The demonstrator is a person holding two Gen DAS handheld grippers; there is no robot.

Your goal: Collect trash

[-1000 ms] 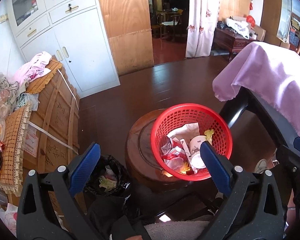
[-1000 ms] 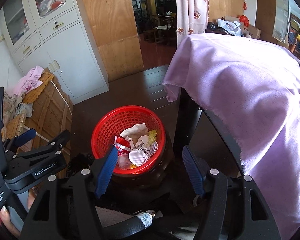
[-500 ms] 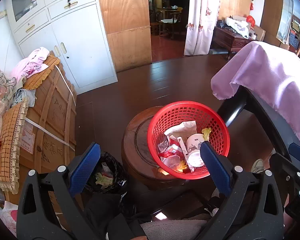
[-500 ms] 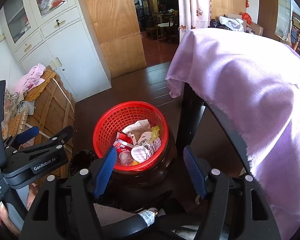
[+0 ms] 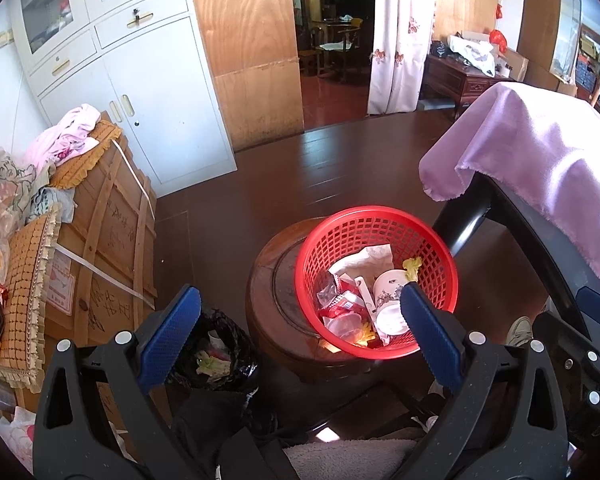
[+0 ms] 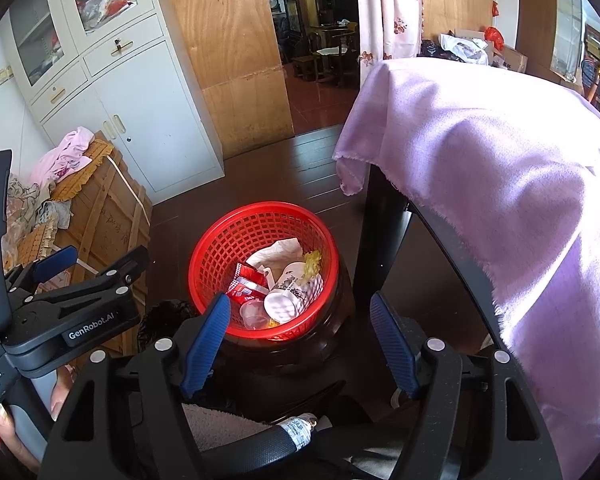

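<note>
A red plastic basket (image 5: 376,213) (image 6: 260,209) sits on a round dark wooden stool (image 5: 272,292). It holds trash: a white paper cup (image 5: 388,304) (image 6: 288,300), red wrappers (image 5: 340,304) (image 6: 248,284), a crumpled tissue (image 5: 364,260) and a clear plastic lid. My left gripper (image 5: 299,294) hovers above and short of the basket, open and empty. My right gripper (image 6: 300,300) hangs over the basket's near rim, open wide, nothing between its pads. Left of the stool, a black trash bag (image 5: 216,356) on the floor holds scraps.
A table draped in a purple cloth (image 5: 540,152) (image 6: 500,180) stands right of the stool, its black leg (image 6: 380,240) close to the basket. A strapped wooden crate (image 5: 108,240) piled with clothes and mats is on the left. A white cabinet (image 5: 140,80) stands behind it.
The right gripper's jaws have spread slightly wider. Both hands otherwise hold about the same place over the basket.
</note>
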